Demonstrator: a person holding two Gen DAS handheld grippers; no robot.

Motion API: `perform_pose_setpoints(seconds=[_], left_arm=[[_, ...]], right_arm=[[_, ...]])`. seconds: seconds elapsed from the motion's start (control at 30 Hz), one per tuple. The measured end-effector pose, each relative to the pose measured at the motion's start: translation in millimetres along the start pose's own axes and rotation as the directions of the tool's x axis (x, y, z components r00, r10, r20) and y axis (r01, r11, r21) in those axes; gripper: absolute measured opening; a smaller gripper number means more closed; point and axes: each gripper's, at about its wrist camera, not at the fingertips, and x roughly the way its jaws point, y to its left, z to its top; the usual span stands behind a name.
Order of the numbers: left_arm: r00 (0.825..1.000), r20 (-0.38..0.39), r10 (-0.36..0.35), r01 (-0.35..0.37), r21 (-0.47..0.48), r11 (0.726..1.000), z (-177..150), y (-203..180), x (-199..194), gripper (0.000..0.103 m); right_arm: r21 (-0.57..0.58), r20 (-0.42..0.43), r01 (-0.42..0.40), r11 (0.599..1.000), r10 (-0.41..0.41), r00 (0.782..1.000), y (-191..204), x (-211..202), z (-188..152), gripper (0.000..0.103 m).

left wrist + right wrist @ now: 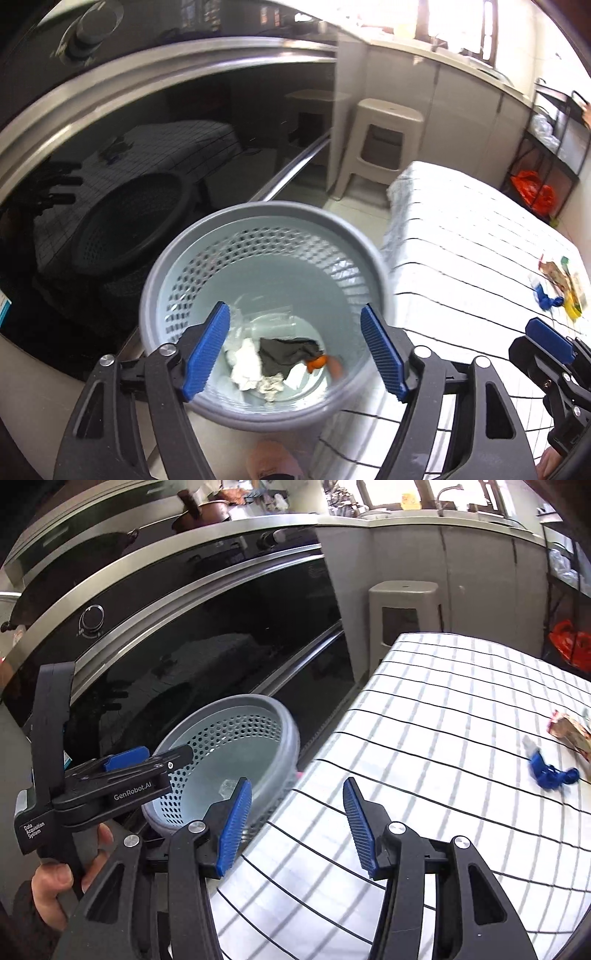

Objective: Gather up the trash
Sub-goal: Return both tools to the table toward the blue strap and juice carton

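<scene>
Left claw (295, 354) open and empty over the gray bin (258, 236) (paper scraps inside); right claw (297, 827) open, empty above the desk (424, 709). Remaining blue scrap (552, 773) and wrapper (570, 733) look light, crushable; pinch mid-body

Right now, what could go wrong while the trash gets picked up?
1. The bin sits on the floor tight beside the table, so trash let go too early could miss the rim and land outside.
2. The blue scrap and the wrappers lie far across the table; the open right gripper has a long reach.
3. The open left gripper hangs over the bin and could bump it.
</scene>
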Motion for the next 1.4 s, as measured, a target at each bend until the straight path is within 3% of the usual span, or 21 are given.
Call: perform_pose_setpoints(seconds=[0.4, 0.5, 0.9, 1.13, 1.4], left_arm=[[0.989, 0.009, -0.145, 0.143, 0.123, 0.982, -12.8, -82.8, -25.9, 0.077], [0.989, 0.015, -0.15, 0.145, 0.171, 0.975, -15.8, -108.1, -29.2, 0.077], [0.975, 0.035, -0.22, 0.204, 0.261, 0.944, -6.7, -195.5, -41.5, 0.079], [0.951, 0.03, -0.309, 0.29, 0.272, 0.918, 6.0, -260.4, -33.5, 0.081], [0.952, -0.002, -0.306, 0.29, 0.325, 0.9, -1.4, -311.8, -1.3, 0.081]], right_arm=[[0.069, 0.042, 0.131, 0.989, -0.134, 0.99, -84.4, -72.2, -30.9, 0.054], [0.097, 0.048, 0.164, 0.982, -0.169, 0.984, -109.8, -87.3, -36.6, 0.055], [0.248, 0.087, 0.312, 0.917, -0.342, 0.936, -226.1, -152.0, -52.7, 0.06], [0.303, 0.091, 0.353, 0.885, -0.396, 0.914, -276.1, -156.0, -36.6, 0.06], [0.269, 0.043, 0.425, 0.865, -0.451, 0.891, -309.5, -127.9, -21.6, 0.06]])
